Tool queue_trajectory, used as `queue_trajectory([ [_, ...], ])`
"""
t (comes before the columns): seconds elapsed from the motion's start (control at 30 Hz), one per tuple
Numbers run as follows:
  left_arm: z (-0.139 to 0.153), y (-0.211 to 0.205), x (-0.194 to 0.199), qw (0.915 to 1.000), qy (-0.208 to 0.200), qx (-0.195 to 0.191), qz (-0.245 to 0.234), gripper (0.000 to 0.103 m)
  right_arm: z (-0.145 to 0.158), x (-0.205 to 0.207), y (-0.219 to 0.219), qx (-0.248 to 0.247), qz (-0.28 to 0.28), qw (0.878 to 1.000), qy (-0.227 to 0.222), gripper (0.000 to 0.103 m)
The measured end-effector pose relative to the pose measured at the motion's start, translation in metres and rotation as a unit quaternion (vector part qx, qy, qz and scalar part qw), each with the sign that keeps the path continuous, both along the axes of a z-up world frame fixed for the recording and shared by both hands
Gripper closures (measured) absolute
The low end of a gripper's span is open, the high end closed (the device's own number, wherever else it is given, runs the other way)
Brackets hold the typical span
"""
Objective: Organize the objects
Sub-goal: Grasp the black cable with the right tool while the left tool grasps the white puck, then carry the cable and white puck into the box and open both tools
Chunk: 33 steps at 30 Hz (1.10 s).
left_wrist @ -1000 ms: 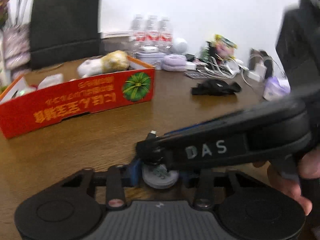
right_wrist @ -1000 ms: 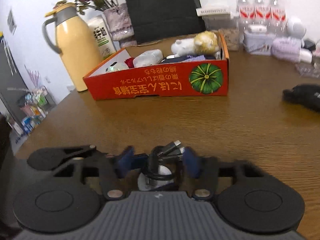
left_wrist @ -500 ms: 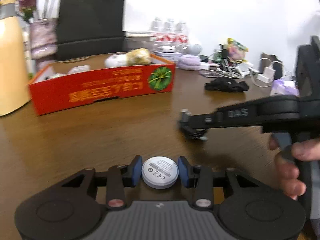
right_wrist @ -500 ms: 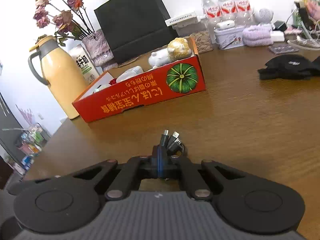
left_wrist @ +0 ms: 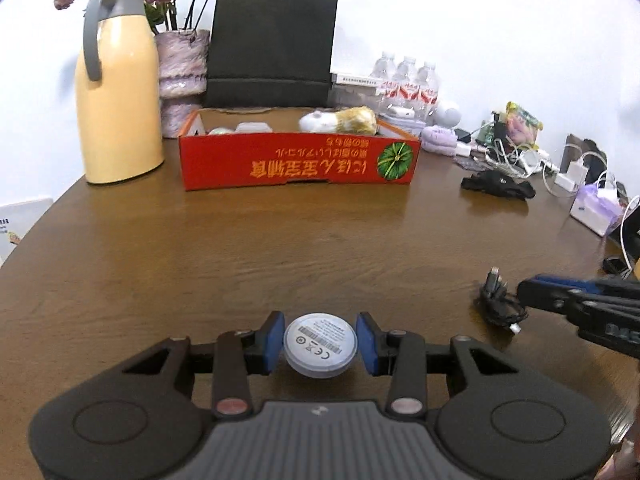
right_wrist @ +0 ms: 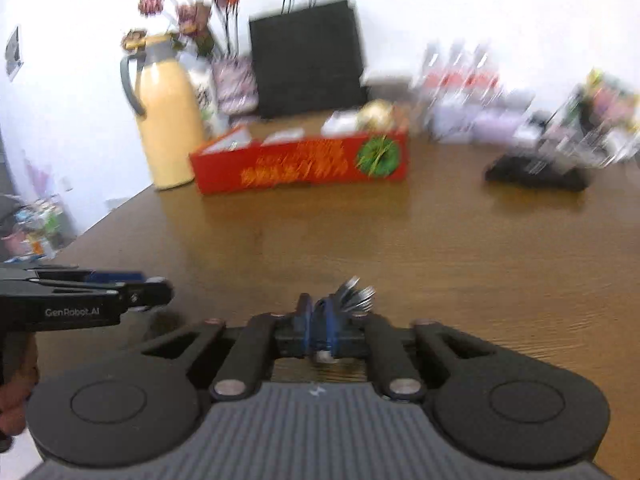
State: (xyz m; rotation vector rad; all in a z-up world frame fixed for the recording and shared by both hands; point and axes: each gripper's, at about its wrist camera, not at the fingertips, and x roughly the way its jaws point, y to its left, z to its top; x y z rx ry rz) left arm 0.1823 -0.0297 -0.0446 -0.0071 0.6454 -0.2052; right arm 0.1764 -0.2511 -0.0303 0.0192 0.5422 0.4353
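So the two just came apart: left hand-held gripper [left_wrist: 320, 346] is clamping the white puck [left_wrist: 319, 345], right hand-held gripper [right_wrist: 318, 326] is pinching the black cable [left_wrist: 499, 302], both lifted over the table's [left_wrist: 280, 248] near edge. I'm guessing they're heading for the red box [left_wrist: 298, 162] by the far edge.

This is looking like a lived-in home or small office room with white walls. A wooden worktop [left_wrist: 280, 248] is carrying everyday clutter: a yellow thermos jug [left_wrist: 118, 92] is standing beside a vase of dried flowers [left_wrist: 182, 76], a black paper shopping bag [left_wrist: 272, 50] is leaning at the wall, and a red cardboard box [left_wrist: 298, 160] is holding small toys. Shrink-wrapped water bottles [left_wrist: 406, 84] and tangled chargers [left_wrist: 520, 156] are crowding the far right edge.
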Motion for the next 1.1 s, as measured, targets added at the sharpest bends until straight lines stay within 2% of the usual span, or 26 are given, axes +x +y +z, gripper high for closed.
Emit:
queue_trajectory([
  [0.03, -0.002, 0.001, -0.001, 1.0000, 0.001, 0.005, 0.003, 0.065, 0.002, -0.005, 0.001, -0.013, -0.007, 1.000, -0.006, 0.052],
  [0.07, -0.003, 0.000, -0.002, 0.9999, 0.000, 0.012, 0.008, 0.065, 0.001, -0.005, 0.002, -0.022, -0.009, 1.000, -0.005, 0.031],
  [0.17, -0.008, -0.002, -0.005, 0.9996, 0.002, 0.025, 0.011, 0.063, -0.005, 0.003, 0.005, -0.021, -0.010, 1.000, 0.017, 0.037],
  [0.23, -0.010, 0.002, -0.007, 0.9997, 0.006, 0.019, 0.012, 0.057, -0.012, 0.013, 0.006, -0.014, -0.010, 0.999, 0.032, 0.039],
  [0.3, -0.011, 0.005, -0.007, 0.9997, 0.003, 0.016, 0.017, 0.058, -0.017, 0.022, 0.013, -0.027, -0.024, 0.998, 0.041, 0.057],
  [0.33, -0.012, 0.006, -0.008, 0.9997, 0.002, 0.019, 0.019, 0.065, -0.019, 0.025, 0.015, -0.032, -0.030, 0.998, 0.037, 0.061],
  [0.37, -0.011, 0.007, -0.010, 0.9996, 0.002, 0.021, 0.020, 0.065, -0.019, 0.027, 0.017, -0.034, -0.033, 0.998, 0.035, 0.064],
  [0.53, 0.005, 0.008, -0.030, 0.9998, -0.013, 0.013, 0.012, 0.065, -0.013, 0.012, 0.019, -0.024, -0.014, 0.999, 0.025, 0.065],
  [0.67, 0.025, 0.009, -0.058, 0.9993, -0.038, 0.004, -0.003, 0.065, 0.013, -0.030, 0.017, -0.018, 0.024, 1.000, -0.008, 0.065],
  [0.77, 0.039, 0.014, -0.065, 0.9987, -0.043, -0.022, -0.014, 0.065, 0.029, -0.052, 0.009, -0.013, 0.049, 0.998, -0.022, 0.065],
  [0.83, 0.044, 0.018, -0.054, 0.9984, -0.039, -0.035, -0.017, 0.065, 0.037, -0.052, 0.004, -0.010, 0.048, 0.998, -0.027, 0.065],
  [0.93, 0.056, 0.021, -0.029, 0.9979, -0.058, -0.025, -0.014, 0.065, 0.048, -0.034, 0.002, -0.007, 0.042, 0.998, -0.047, 0.065],
  [1.03, 0.082, 0.030, 0.014, 0.9952, -0.084, -0.036, -0.035, 0.065, 0.068, 0.002, -0.001, -0.002, 0.045, 0.997, -0.069, 0.065],
  [1.1, 0.096, 0.037, 0.055, 0.9940, -0.071, -0.058, -0.060, 0.065, 0.086, 0.032, -0.001, 0.003, 0.064, 0.994, -0.091, 0.065],
])
